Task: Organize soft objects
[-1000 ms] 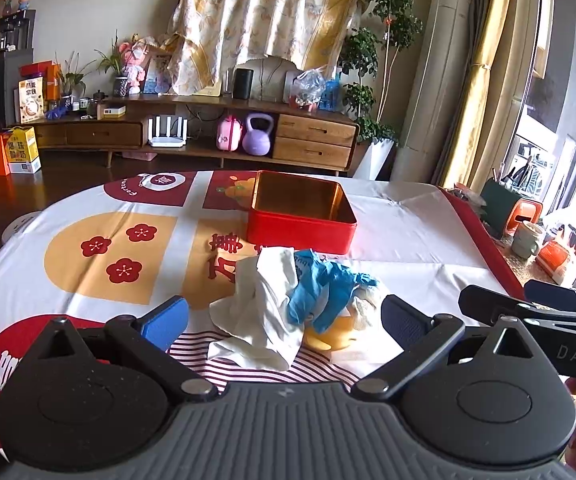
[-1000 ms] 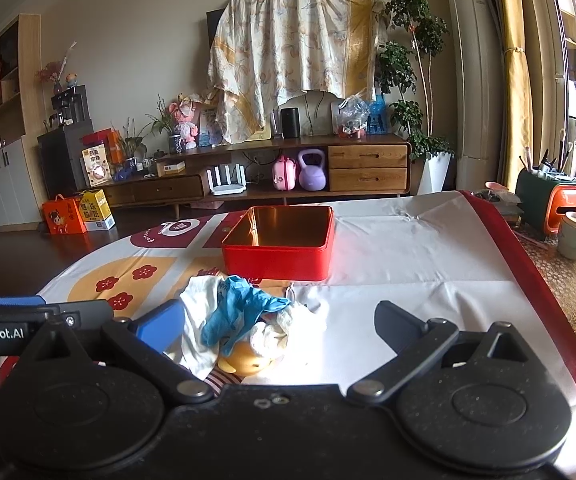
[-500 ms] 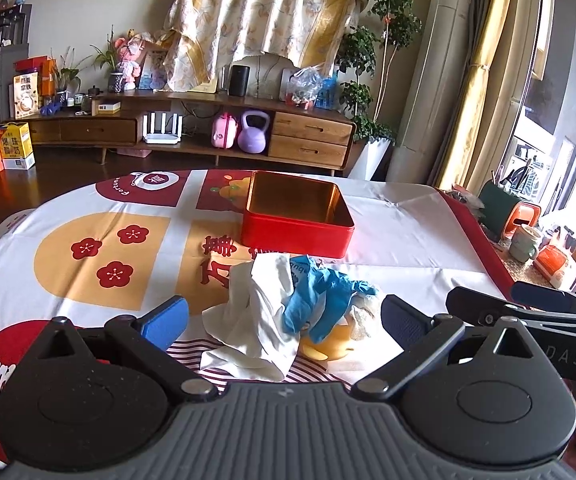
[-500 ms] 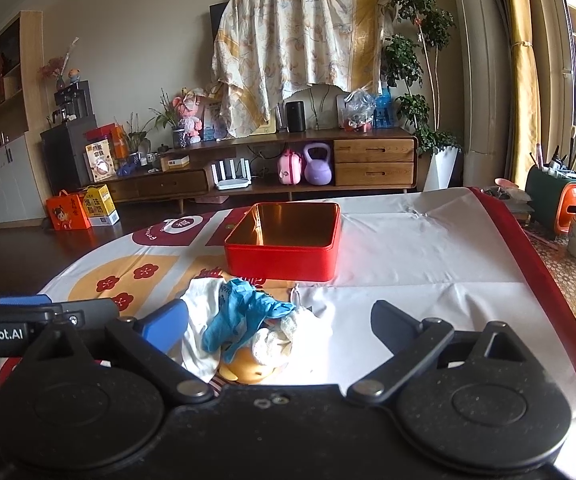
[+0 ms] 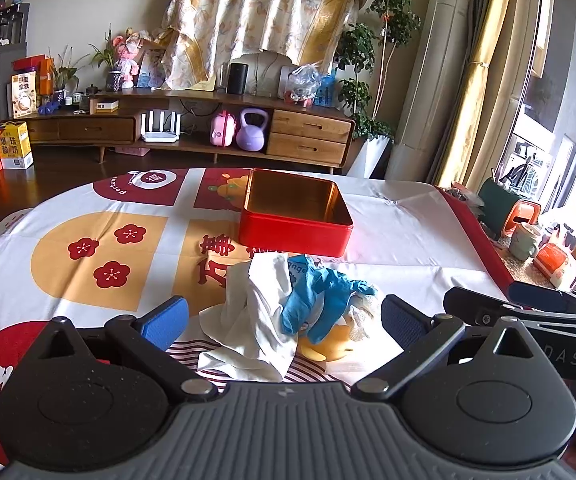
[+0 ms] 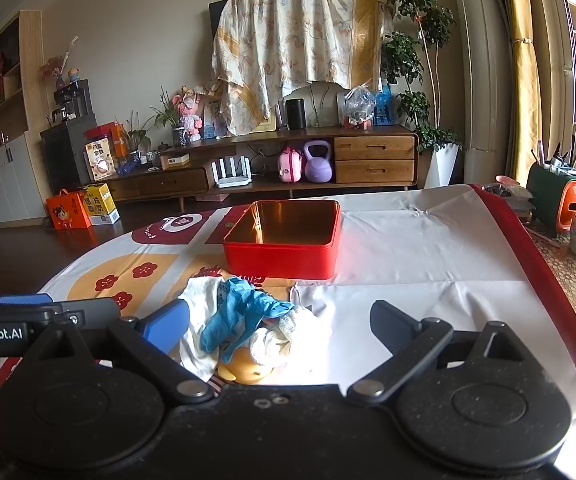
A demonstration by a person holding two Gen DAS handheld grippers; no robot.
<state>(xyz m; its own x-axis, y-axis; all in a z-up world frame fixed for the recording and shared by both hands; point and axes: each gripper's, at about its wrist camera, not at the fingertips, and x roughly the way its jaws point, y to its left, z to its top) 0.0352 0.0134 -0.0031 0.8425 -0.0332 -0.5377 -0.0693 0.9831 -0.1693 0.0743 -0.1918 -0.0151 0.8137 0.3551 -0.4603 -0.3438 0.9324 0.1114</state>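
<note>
— Both tools are wide open and holding nothing, as far as I can see. The left tool (image 5: 284, 314) has its fingers spread either side of the heap, and the right tool (image 6: 278, 322) sits just beside it.

— So what's in the heap?

— A white cloth (image 5: 256, 320), a blue rubber glove (image 5: 320, 300) draped over it, a bit of lacy fabric (image 6: 276, 338), and something soft and yellow (image 6: 244, 364) underneath; I can't tell what. All bunched together near the front edge of the bench (image 5: 400, 236).

— And the red tin (image 5: 294, 216)?

— Open, empty, just behind the heap. I'd guess it's placed there so each piece can go straight in. The glove, lying on top, looks the easiest first pick.
</note>
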